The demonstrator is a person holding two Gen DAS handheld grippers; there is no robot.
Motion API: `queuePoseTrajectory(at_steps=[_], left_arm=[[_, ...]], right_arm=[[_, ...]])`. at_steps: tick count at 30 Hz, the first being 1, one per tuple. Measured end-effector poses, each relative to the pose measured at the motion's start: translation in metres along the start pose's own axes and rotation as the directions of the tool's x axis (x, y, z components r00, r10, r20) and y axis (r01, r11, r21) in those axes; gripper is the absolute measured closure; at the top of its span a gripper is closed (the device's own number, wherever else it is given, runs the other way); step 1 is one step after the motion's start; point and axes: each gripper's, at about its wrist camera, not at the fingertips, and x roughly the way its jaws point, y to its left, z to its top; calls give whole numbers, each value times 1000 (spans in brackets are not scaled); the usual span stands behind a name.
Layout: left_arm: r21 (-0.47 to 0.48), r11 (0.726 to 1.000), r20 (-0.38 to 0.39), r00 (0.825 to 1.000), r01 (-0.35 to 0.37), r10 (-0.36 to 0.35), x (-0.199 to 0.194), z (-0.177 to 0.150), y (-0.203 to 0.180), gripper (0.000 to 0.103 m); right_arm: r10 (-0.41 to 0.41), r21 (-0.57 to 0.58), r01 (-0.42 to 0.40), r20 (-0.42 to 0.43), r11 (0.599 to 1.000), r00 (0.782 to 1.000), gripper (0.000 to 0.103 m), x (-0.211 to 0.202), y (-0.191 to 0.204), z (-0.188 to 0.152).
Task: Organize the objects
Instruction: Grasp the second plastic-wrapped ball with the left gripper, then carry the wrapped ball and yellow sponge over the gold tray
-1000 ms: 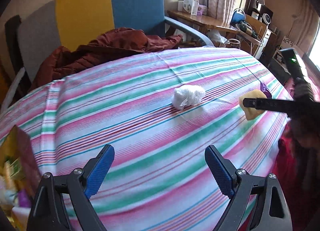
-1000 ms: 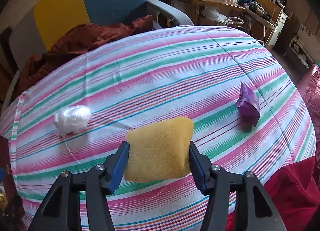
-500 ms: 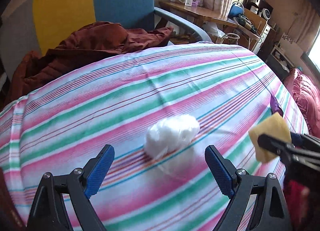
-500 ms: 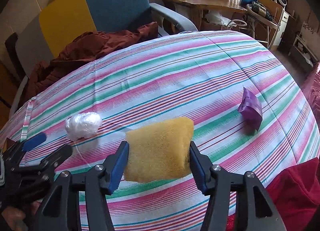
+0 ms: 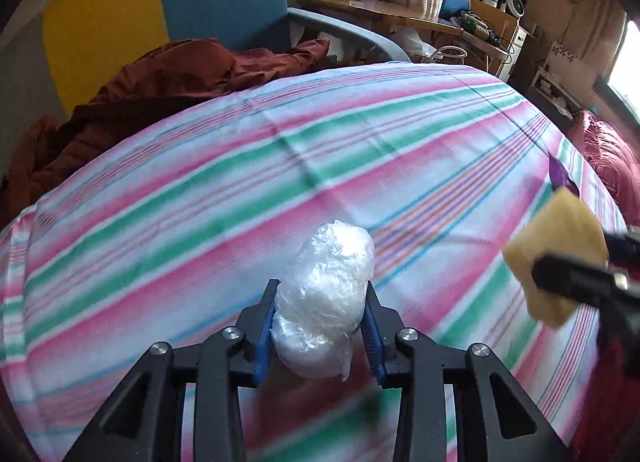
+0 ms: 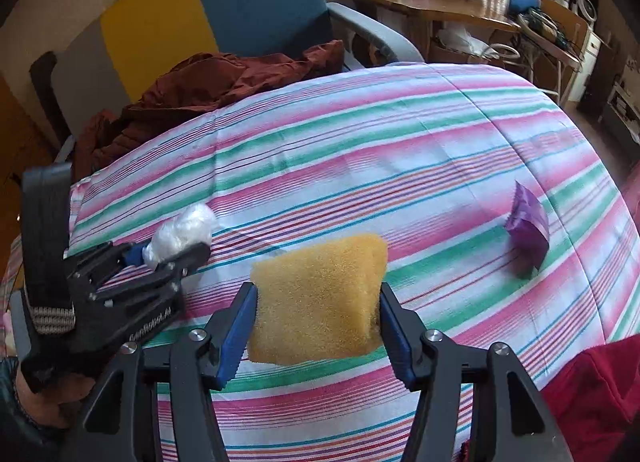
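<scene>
My left gripper (image 5: 320, 326) is shut on a crumpled white plastic bag (image 5: 326, 298), low over the striped tablecloth (image 5: 280, 166). The bag also shows in the right wrist view (image 6: 182, 232), between the left gripper's jaws (image 6: 168, 252). My right gripper (image 6: 316, 318) is shut on a yellow sponge (image 6: 320, 294) and holds it above the cloth. The sponge shows at the right edge of the left wrist view (image 5: 556, 254). A purple packet (image 6: 528, 226) lies on the cloth to the right.
A chair with a blue and yellow back (image 6: 224, 14) stands behind the table with a brown jacket (image 6: 208, 90) on it. A wooden desk (image 6: 432, 6) with boxes is at the back right. Red fabric (image 6: 592, 390) lies at the near right.
My left gripper moved forward to the white bag and closed on it. My right gripper kept holding the sponge, nearly still.
</scene>
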Motion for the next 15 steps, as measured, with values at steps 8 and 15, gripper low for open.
queuePoseTrajectory(at_steps=[8,15], left_arm=[[-5,1000,17,1000,11,-10,-50,-52,12,66],[-93,993,-28,997,69,-72,-74,-94,15,61]], right_arm=[[-17,-50,17,-4,999,1000,43,2,9,-2],[17,-95,-17,-2,995,1000,43,1,19,-4]])
